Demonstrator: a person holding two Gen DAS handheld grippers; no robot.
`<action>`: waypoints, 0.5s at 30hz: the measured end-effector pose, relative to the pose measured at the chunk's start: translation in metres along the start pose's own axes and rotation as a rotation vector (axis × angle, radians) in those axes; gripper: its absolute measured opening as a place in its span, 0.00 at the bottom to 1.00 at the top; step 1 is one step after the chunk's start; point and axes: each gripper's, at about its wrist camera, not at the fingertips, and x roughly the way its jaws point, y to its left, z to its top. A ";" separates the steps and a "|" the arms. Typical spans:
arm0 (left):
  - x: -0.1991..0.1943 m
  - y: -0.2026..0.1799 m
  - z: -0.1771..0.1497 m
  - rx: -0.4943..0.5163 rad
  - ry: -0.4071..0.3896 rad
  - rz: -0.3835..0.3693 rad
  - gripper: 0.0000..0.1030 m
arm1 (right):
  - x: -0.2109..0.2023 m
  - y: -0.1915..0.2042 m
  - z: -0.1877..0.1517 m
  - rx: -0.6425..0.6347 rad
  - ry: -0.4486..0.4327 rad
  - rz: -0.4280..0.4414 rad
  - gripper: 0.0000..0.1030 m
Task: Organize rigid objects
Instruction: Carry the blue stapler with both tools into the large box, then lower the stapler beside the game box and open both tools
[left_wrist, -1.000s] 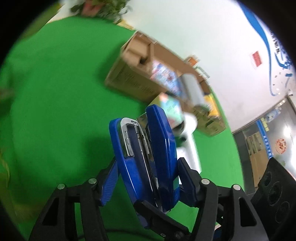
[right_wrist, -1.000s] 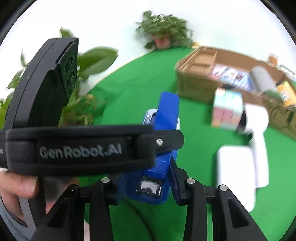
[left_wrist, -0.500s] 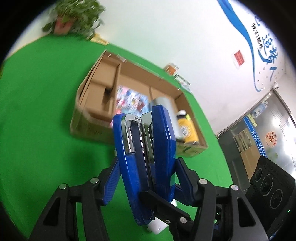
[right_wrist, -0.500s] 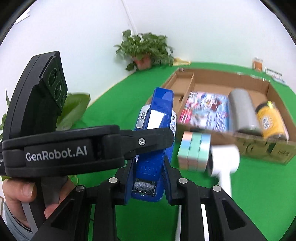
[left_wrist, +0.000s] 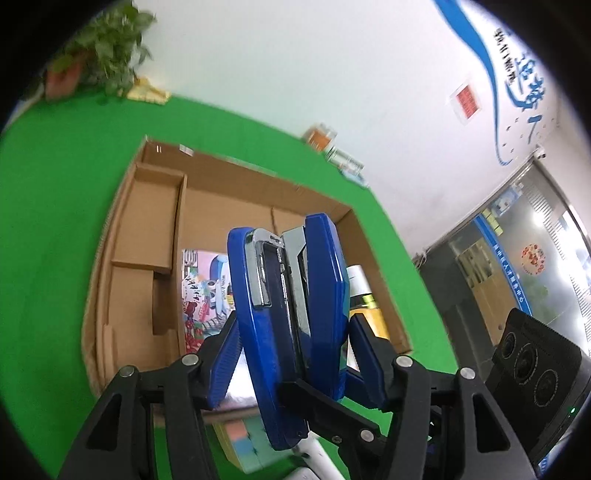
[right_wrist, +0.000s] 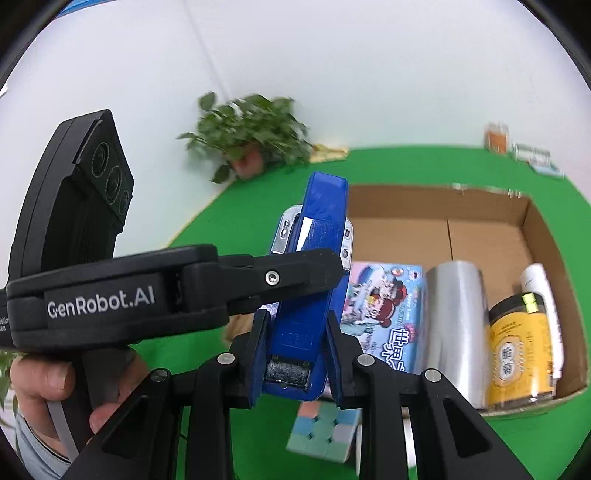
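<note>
Stapler (right_wrist: 308, 295) clamped by both grippers above cardboard box (right_wrist: 480, 236) rim.

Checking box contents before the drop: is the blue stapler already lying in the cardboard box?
No, the blue stapler is held clamped between both tongs above the cardboard box.

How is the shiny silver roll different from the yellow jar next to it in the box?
The silver roll is plain, shiny and unlabelled; the yellow jar has a dark lid and a printed label. The roll looks longer than the jar. The roll lies beside the picture book; the jar lies nearer the box's right wall. Both are round and lie on their sides in the cardboard box.
</note>
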 end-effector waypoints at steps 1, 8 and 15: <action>0.014 0.008 0.001 -0.012 0.030 0.002 0.55 | 0.014 -0.008 0.000 0.018 0.026 0.000 0.25; 0.063 0.040 -0.007 -0.052 0.169 0.064 0.55 | 0.080 -0.038 -0.023 0.120 0.144 0.020 0.25; 0.060 0.034 -0.004 -0.016 0.199 0.119 0.56 | 0.097 -0.044 -0.027 0.197 0.151 0.036 0.24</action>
